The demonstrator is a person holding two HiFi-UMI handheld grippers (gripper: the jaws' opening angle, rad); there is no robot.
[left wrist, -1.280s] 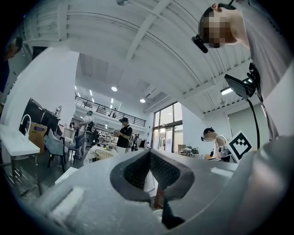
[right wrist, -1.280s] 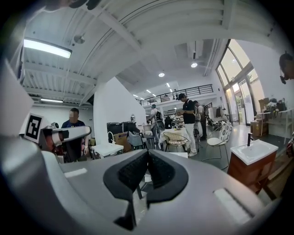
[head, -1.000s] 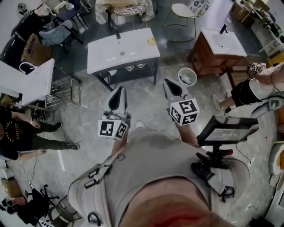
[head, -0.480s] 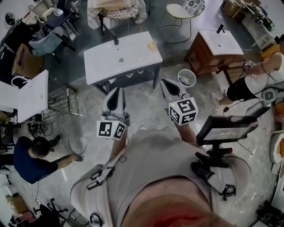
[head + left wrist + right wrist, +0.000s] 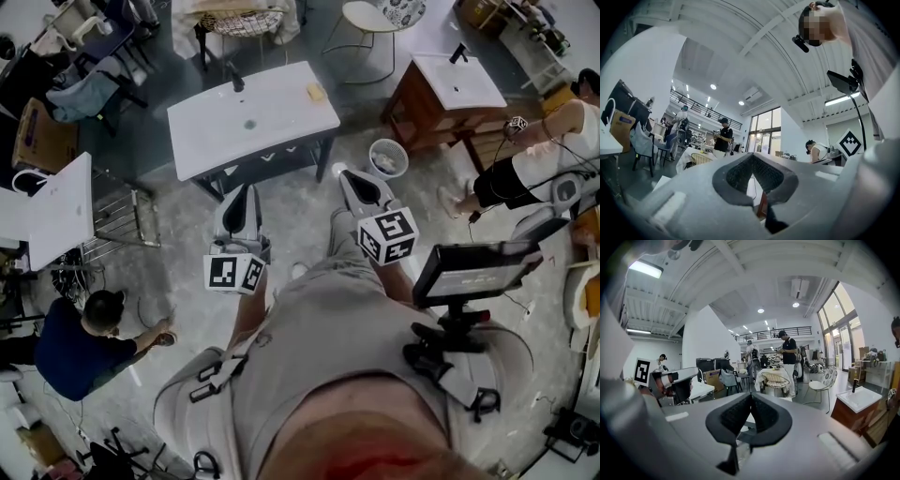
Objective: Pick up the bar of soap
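The small yellowish rectangular bar of soap lies near the far right edge of the white-topped washbasin stand, well apart from the grey left gripper and grey right gripper, whose jaws are both closed together, empty, above the floor
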